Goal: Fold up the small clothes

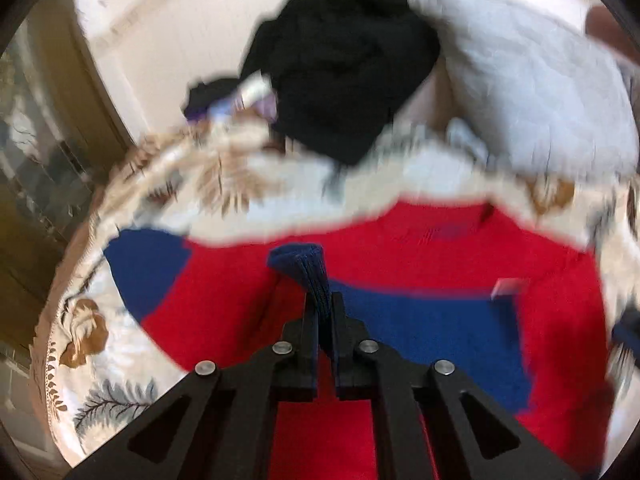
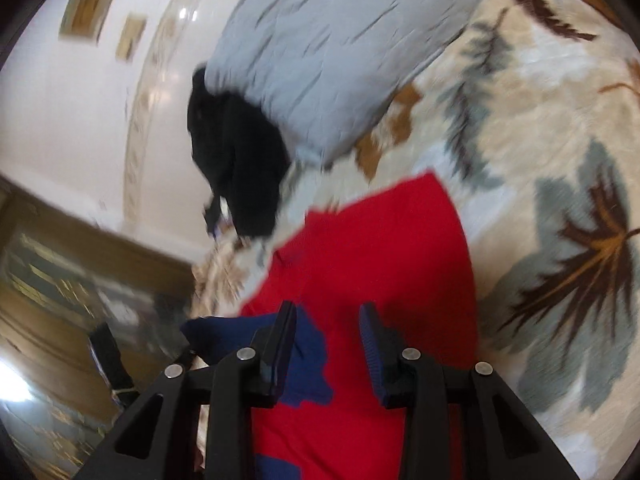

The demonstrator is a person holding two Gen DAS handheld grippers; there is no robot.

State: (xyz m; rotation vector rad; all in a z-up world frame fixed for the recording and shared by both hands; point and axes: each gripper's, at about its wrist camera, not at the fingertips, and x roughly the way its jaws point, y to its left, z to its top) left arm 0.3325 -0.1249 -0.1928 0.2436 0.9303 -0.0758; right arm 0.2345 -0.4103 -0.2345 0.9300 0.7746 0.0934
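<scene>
A small red and blue sweater (image 1: pixel 400 248) lies spread on a leaf-patterned bedspread (image 1: pixel 224 184). My left gripper (image 1: pixel 323 300) is shut on a blue cuff (image 1: pixel 304 268) of the sweater and holds it above the red body. In the right wrist view the sweater (image 2: pixel 384 248) lies below my right gripper (image 2: pixel 328 320), which is open with nothing between its fingers. A blue part of the sweater (image 2: pixel 308 360) shows under the left finger. Both views are blurred.
A black heap of clothes (image 1: pixel 344 64) lies at the far side of the bed, beside a pale grey pillow (image 1: pixel 532 80). The same heap (image 2: pixel 236 160) and pillow (image 2: pixel 320 48) show in the right wrist view. A wooden cabinet (image 2: pixel 80 280) stands at the left.
</scene>
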